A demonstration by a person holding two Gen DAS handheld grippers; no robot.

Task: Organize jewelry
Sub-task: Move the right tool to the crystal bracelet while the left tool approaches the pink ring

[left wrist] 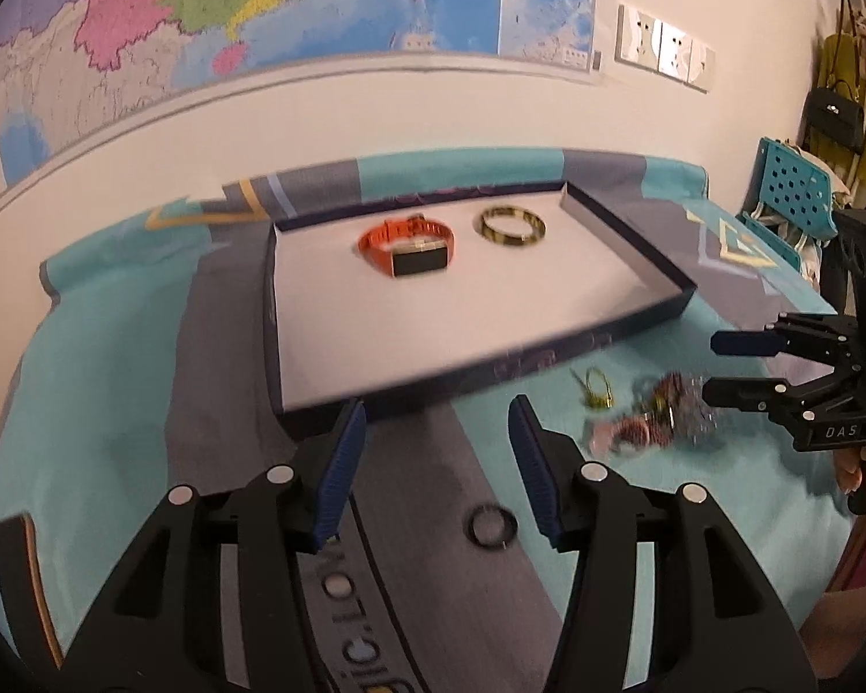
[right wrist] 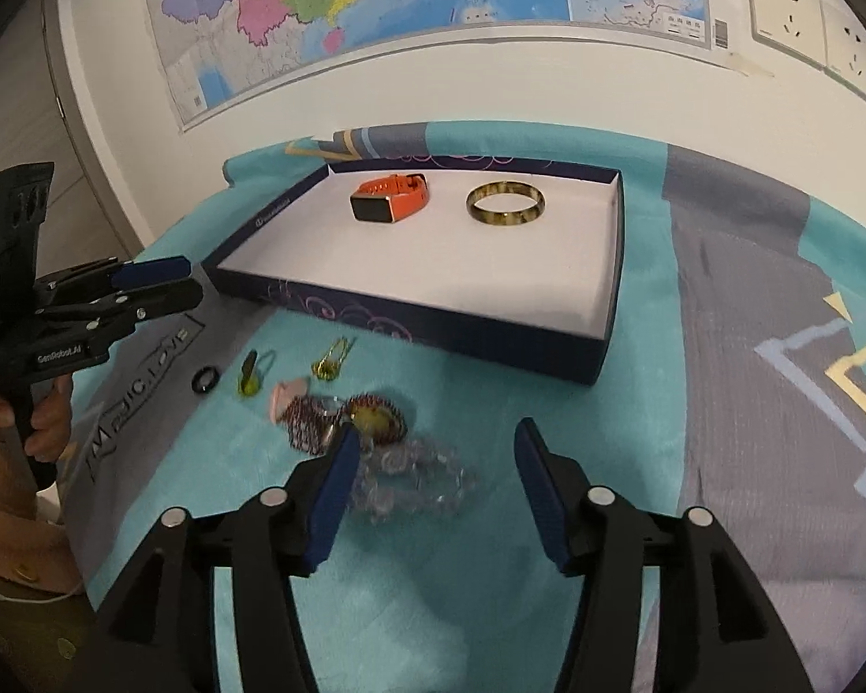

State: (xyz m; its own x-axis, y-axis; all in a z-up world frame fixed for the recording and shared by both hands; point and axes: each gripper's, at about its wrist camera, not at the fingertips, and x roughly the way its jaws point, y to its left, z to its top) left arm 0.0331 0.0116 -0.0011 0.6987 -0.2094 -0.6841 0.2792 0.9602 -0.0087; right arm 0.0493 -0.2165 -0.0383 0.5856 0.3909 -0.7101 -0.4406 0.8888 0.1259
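A flat dark box with a smooth white floor sits on the soft blue and grey cloth. Inside lie an orange rubbery watch and a shiny round bangle, apart. A little black ring, gold pins and sparkly beads lie in front. The left hand-held gripper and the right hand-held gripper are both parted and hold nothing.

trays: 1 | watches: 1, orange, in tray | bangles: 1, in tray, right of watch | black rings: 1, near left on cloth | gold hairpins: 1 | clear bead bracelets: 1 | grippers: 2, left, right
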